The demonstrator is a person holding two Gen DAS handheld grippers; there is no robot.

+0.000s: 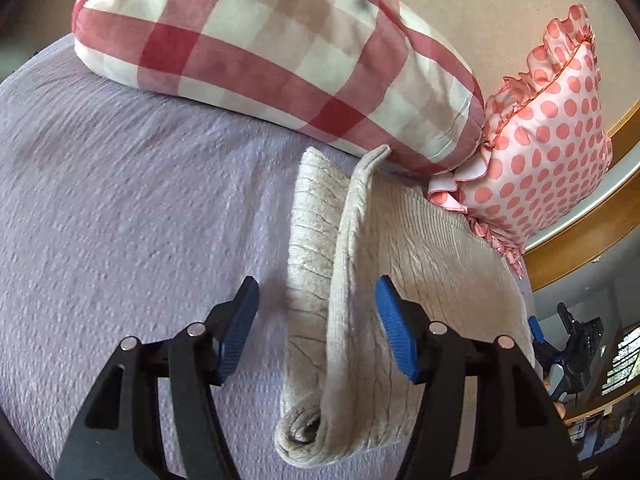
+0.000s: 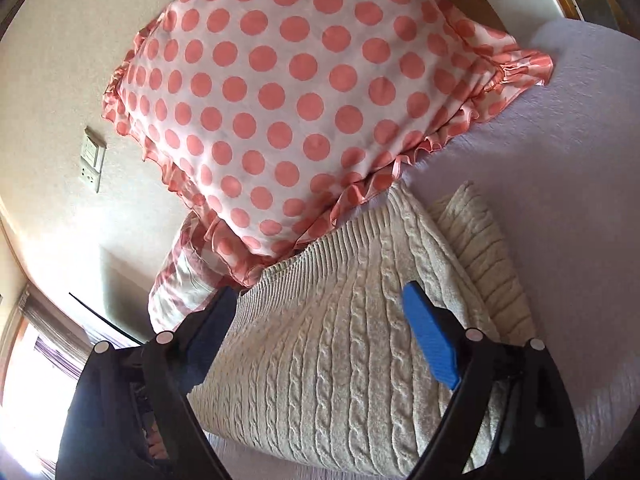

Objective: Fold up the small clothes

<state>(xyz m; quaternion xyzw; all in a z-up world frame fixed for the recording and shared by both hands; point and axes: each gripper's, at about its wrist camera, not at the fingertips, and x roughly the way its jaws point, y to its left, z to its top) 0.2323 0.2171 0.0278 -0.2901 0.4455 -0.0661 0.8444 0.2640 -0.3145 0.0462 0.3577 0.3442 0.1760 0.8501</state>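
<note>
A cream cable-knit sweater (image 1: 432,280) lies folded on the lilac bedspread (image 1: 120,208). Its left edge stands up as a raised fold (image 1: 344,280), with a rolled cuff at the near end. My left gripper (image 1: 316,328) is open, its blue fingers either side of that raised fold, not closed on it. In the right wrist view the sweater (image 2: 328,360) fills the lower middle. My right gripper (image 2: 320,352) is open and hovers over the sweater, its blue right finger (image 2: 430,336) above the knit. The right gripper also shows small at the left wrist view's right edge (image 1: 560,348).
A red and white checked pillow (image 1: 272,48) lies across the head of the bed. A pink polka-dot frilled cushion (image 2: 280,96) leans beside it, touching the sweater's far edge. A wooden bed frame (image 1: 580,240) runs at the right. A wall switch (image 2: 93,160) is on the cream wall.
</note>
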